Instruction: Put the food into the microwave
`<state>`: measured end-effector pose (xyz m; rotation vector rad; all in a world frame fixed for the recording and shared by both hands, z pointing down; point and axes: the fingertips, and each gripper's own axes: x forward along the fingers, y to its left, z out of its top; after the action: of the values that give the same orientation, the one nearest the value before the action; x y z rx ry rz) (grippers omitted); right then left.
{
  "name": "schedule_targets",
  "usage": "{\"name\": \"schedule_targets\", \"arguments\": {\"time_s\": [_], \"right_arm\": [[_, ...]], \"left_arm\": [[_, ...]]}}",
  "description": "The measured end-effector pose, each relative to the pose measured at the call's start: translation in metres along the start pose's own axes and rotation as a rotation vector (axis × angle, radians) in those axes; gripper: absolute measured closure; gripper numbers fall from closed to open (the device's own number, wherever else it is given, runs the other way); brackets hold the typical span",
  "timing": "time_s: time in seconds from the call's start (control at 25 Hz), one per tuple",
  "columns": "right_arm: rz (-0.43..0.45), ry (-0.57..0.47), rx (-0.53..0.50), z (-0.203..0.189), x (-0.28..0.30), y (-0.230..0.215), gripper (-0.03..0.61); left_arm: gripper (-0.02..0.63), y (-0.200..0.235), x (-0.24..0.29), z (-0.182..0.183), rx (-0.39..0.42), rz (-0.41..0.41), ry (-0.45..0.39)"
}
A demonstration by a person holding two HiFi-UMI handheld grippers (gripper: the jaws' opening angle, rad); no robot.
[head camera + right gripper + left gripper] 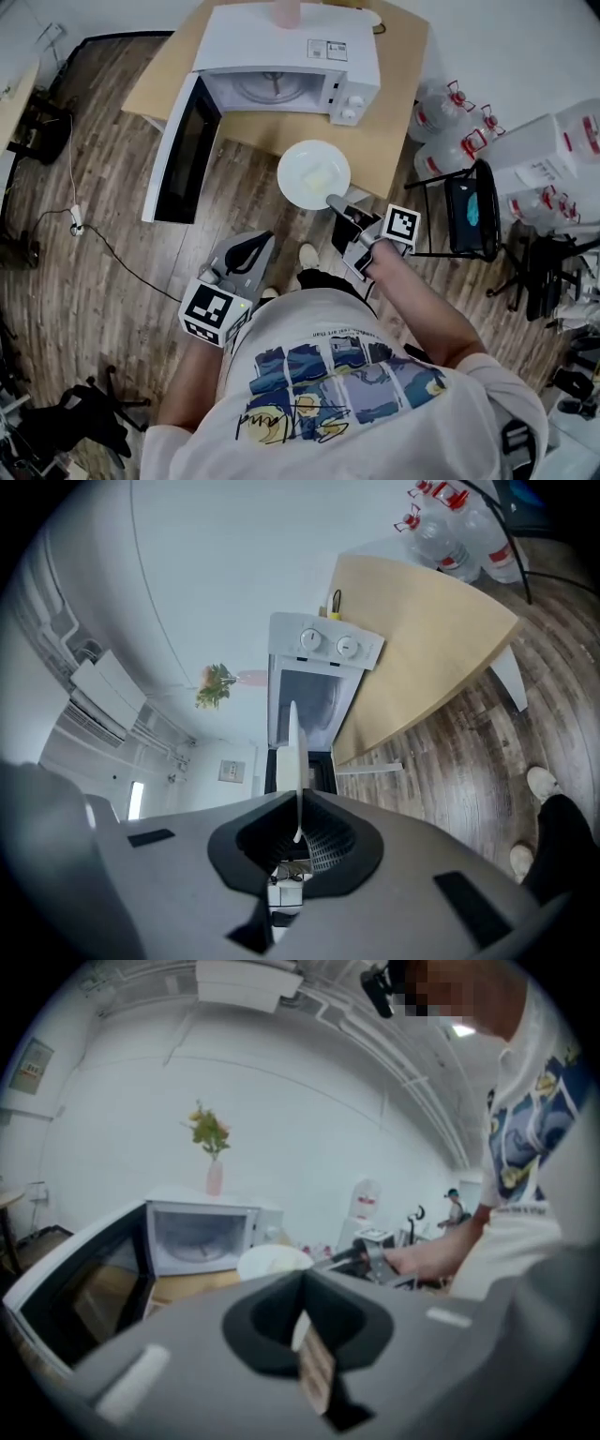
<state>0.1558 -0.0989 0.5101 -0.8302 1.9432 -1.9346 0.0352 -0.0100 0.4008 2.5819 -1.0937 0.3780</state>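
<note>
A white microwave [281,56] stands on a wooden table [384,131] with its door [183,150] swung wide open to the left. Its cavity [267,90] shows a glass turntable. My right gripper [336,201] is shut on the near rim of a white plate [314,174], which carries pale food [319,177] and hangs level just in front of the table edge. In the right gripper view the plate [294,747] shows edge-on between the jaws of that gripper [298,803], facing the microwave [319,682]. My left gripper [257,240] is lower left, shut and empty [302,1277].
A pink vase [287,11] sits on top of the microwave. Large water bottles [450,122] and a black stool [469,211] stand to the right. A cable [75,220] lies on the wooden floor at the left. My feet [307,253] are below the plate.
</note>
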Motion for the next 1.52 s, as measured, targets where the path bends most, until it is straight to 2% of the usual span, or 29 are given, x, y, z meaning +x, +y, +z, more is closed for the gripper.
{"name": "schedule_targets", "arguments": {"time_s": [0.28, 0.52, 1.04, 1.52], "right_arm": [[-0.015, 0.044, 0.021, 0.048, 0.063, -0.017, 0.565], [-0.027, 0.029, 0.035, 0.065, 0.125, -0.027, 0.565], [-0.035, -0.143, 0.081, 0.11, 0.249, -0.031, 0.565], [-0.09, -0.298, 0.075, 0.155, 0.305, -0.039, 0.565]], "left_arm": [[0.604, 0.025, 0.039, 0.026, -0.038, 0.065, -0.02], [0.604, 0.061, 0.039, 0.038, -0.077, 0.064, -0.043], [0.604, 0.17, -0.006, 0.07, -0.025, 0.03, -0.079], [0.604, 0.222, -0.032, 0.069, -0.04, 0.007, -0.082]]}}
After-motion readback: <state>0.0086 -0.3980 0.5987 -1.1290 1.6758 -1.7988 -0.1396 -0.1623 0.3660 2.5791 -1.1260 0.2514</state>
